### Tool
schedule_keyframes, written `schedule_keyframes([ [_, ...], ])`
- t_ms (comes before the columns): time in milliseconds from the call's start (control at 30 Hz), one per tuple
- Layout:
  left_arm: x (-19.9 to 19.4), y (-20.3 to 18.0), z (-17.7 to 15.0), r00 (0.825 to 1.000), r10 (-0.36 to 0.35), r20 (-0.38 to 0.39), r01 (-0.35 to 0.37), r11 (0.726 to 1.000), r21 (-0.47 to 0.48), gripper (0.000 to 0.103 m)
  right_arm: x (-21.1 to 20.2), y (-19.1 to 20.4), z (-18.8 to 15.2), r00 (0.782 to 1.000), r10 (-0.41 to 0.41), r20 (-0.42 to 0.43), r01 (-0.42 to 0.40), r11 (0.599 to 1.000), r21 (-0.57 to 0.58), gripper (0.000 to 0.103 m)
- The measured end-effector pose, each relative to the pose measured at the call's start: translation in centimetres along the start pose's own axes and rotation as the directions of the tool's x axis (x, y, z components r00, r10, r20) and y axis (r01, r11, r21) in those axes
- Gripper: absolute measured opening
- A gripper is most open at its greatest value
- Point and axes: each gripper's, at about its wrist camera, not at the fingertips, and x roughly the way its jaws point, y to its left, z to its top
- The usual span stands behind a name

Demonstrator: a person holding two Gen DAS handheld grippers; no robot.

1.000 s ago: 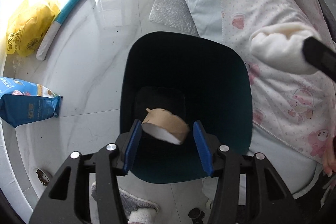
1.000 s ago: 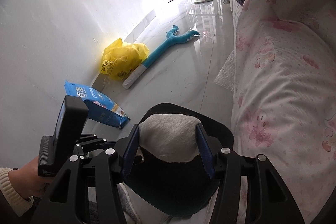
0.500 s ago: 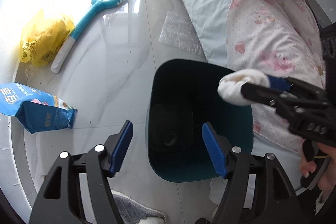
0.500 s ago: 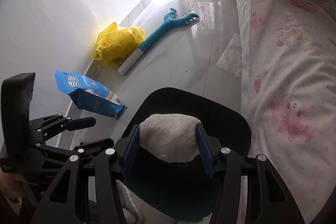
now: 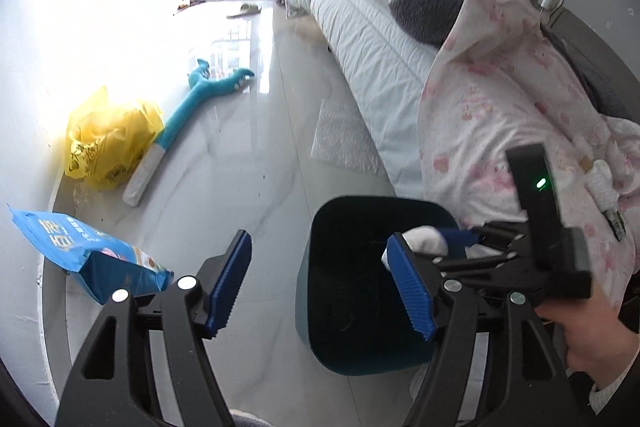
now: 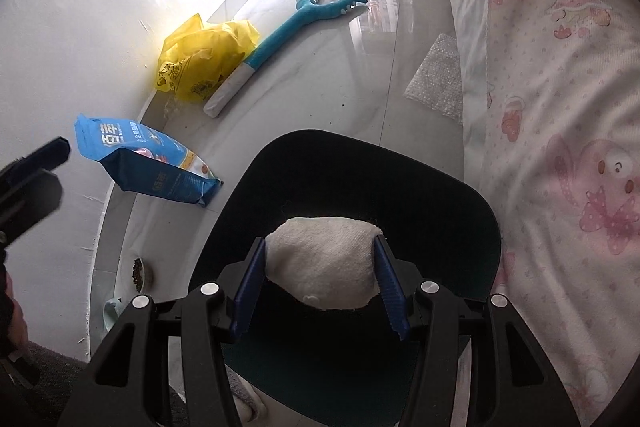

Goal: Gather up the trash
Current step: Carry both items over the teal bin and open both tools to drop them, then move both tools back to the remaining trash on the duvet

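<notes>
Right gripper [image 6: 318, 283] clamped on white wad [image 6: 324, 263], directly above bin [image 6: 460, 195] mouth, set for a drop. Left gripper [image 5: 320, 283] spread, empty, beside bin, clearing room.

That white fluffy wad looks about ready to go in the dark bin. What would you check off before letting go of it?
1. White wad gripped by right gripper: ok.
2. Wad over the bin opening: ok.
3. Left gripper empty, jaws apart, beside the bin mouth: ok.
4. Bin upright on the floor: ok.
5. Room left inside the bin: cannot tell, interior too dark.
</notes>
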Motion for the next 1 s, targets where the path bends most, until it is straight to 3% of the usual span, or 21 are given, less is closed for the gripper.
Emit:
schedule_keyframes([
  [367, -3.6, -0.9, 1.8, 0.988, 0.027, 0.154, -0.034, 0.999, 0.04, 0.075, 2.9, 1.3, -1.4, 0.994, -0.062, -0.092, 0.057, 0.997, -0.06, 0.054],
  [533, -5.1, -1.6, 2.7, 0.976, 0.006, 0.219, -0.013, 0.999, 0.031, 0.077, 3.1, 1.5, -1.9, 0.991, -0.087, -0.104, 0.079, 0.994, -0.081, 0.058],
  [667, -6.1, -2.4, 3.2, 0.963, -0.002, 0.269, -0.01, 0.999, 0.045, 0.079, 2.7, 1.9, -2.2, 0.991, -0.087, -0.104, 0.077, 0.992, -0.1, 0.071],
  [833, -6.8, -3.3, 3.9, 0.951, -0.018, 0.309, 0.0, 0.998, 0.057, 0.081, 1.7, 2.1, -2.4, 0.993, -0.081, -0.087, 0.071, 0.991, -0.115, 0.072],
  [1000, -6.7, -4.5, 4.3, 0.946, -0.02, 0.323, -0.007, 0.997, 0.083, 0.081, -0.9, 2.4, -2.0, 0.998, -0.062, -0.014, 0.059, 0.989, -0.133, 0.072],
])
